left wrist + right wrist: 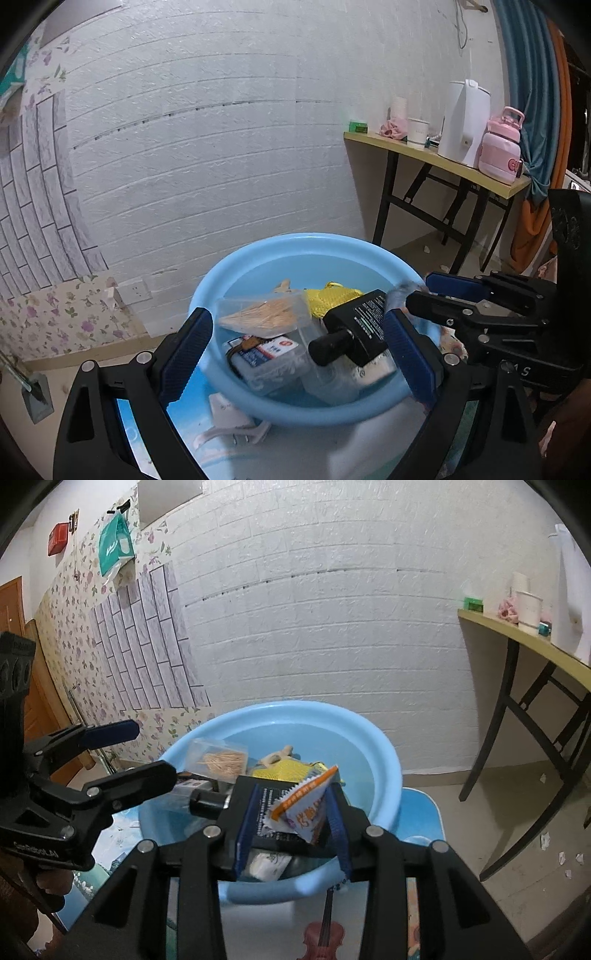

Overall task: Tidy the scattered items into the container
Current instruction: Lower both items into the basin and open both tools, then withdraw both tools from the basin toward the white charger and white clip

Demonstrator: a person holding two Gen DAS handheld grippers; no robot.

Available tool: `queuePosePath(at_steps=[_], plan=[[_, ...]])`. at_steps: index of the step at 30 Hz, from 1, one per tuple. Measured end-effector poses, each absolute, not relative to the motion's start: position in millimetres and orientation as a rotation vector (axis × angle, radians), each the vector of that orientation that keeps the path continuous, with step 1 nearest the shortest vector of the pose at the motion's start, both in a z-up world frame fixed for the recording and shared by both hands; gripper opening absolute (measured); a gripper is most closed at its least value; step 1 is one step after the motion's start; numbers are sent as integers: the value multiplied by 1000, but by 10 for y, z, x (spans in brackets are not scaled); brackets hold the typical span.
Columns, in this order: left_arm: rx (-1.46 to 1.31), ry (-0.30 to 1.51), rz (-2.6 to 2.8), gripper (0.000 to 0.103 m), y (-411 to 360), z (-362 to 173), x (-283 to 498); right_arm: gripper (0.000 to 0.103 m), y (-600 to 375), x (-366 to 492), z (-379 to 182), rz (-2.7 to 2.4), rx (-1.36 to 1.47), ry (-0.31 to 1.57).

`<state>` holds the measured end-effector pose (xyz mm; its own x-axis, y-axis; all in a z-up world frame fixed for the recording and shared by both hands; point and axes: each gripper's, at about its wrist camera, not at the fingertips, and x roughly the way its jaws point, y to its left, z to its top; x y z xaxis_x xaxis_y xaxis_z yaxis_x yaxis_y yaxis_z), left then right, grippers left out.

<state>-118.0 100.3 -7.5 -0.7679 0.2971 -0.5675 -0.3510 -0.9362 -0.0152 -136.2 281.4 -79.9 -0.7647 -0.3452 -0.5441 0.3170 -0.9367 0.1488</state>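
Left gripper [299, 350] first: through its own wrist camera I see its two blue-padded fingers [188, 350] spread wide with nothing between the pads, straddling the near rim of the round light-blue plastic basin [221, 273]. Inside the basin lie a clear plastic box of wooden toothpicks [264, 314], a yellow mesh pouch [332, 297], a black rectangular bottle with a black cap [354, 330] lying on its side, and a small clear case with a white and red label [269, 350]. On the surface just in front of the basin sits a white plug with a flat cable [231, 413]. At the right edge I can see my right gripper [413, 291] reaching over the basin's right rim; what its pads hold is blurred here. Against the white brick-pattern wall stands a yellow-topped folding table [436, 157] carrying a white kettle [463, 123] and a pink bottle [500, 147].

Through the right wrist camera, the right gripper [291, 816] is clamped on a white and orange sachet with a crimped edge [306, 812], pinched between the blue pads directly above the basin [384, 775], over the black bottle [207, 805]. The toothpick box [218, 758] and yellow pouch [291, 770] lie beyond it. My left gripper [147, 749] shows at the left, fingers apart and holding nothing.
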Motion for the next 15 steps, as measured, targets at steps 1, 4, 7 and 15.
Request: queuePosePath(at_steps=[1, 4, 7, 15], plan=[[-831, 129, 2668, 94, 984, -65, -1152, 37, 2804, -1322, -776, -2658, 824, -66], [-822, 120, 2682, 94, 911, -38, -1044, 37, 2761, -1222, -739, -2656, 813, -53], [-823, 112, 2695, 94, 841, -28, -945, 37, 2692, -1138, -731, -2643, 816, -40], [-833, 88, 2734, 94, 606, -52, -720, 37, 2493, -957, -767, -2610, 837, -7]])
